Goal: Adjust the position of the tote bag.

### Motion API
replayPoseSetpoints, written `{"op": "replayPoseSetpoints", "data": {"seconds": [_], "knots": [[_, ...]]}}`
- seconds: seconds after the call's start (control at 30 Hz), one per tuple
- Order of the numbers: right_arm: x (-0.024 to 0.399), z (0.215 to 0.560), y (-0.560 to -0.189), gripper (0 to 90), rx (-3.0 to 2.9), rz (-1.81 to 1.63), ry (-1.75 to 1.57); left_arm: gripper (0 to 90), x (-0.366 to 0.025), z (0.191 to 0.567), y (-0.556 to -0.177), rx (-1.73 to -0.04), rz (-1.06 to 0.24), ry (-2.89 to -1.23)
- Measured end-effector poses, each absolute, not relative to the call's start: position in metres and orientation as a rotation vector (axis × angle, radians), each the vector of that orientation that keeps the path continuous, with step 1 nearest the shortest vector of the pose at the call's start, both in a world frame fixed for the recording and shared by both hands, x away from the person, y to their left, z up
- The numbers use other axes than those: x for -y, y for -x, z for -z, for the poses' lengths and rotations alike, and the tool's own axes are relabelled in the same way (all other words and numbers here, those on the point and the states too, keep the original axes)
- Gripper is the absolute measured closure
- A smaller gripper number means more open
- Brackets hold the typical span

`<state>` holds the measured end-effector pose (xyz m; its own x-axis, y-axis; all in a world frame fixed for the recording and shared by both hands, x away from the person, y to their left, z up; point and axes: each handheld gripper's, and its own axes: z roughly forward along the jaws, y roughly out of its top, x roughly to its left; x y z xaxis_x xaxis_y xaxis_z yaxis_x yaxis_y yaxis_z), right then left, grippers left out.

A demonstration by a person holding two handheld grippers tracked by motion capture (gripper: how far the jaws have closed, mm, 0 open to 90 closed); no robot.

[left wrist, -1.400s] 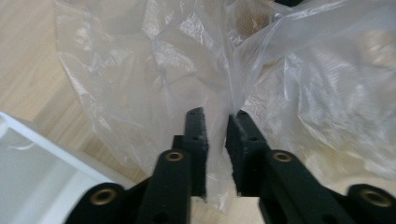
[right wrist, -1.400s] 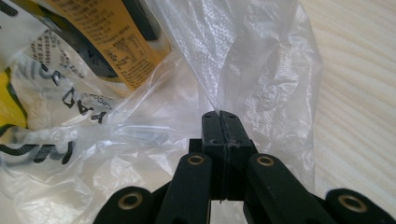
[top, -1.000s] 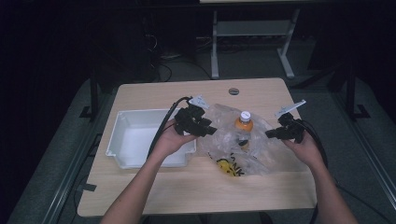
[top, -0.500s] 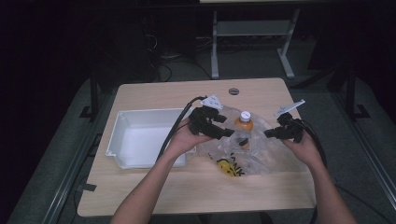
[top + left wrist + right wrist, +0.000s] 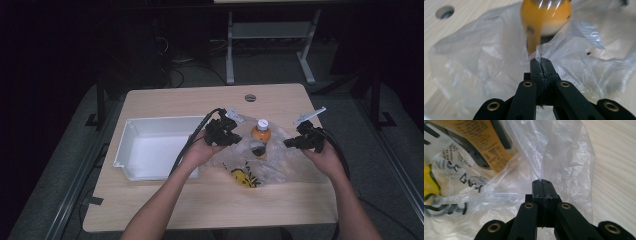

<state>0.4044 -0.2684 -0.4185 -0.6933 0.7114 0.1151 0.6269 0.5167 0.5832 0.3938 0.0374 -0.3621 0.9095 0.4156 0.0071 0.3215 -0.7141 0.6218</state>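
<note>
Clear crinkled plastic bag [image 5: 272,157] lies right of centre on the light wooden table [image 5: 165,205], containing an upright orange bottle with a white cap [image 5: 260,134] and a yellow-and-black packet [image 5: 243,178] toward the near edge. Left gripper [image 5: 541,61]: jaws pressed together, pinching a fold of bag film just before the bottle. Right gripper [image 5: 542,182]: jaws likewise closed on film at the bag's right side. White rectangular plastic tray [image 5: 131,145] sits by the table's left edge
</note>
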Motion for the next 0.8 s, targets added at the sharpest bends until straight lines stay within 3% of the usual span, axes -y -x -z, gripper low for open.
{"op": "replayPoseSetpoints", "data": {"seconds": [0.8], "knots": [[0.263, 0.445, -0.416, 89.9, -2.648, -0.871, -1.235, 89.9, -0.023, 0.403, -0.413, -0.668, -0.187, -2.652]]}}
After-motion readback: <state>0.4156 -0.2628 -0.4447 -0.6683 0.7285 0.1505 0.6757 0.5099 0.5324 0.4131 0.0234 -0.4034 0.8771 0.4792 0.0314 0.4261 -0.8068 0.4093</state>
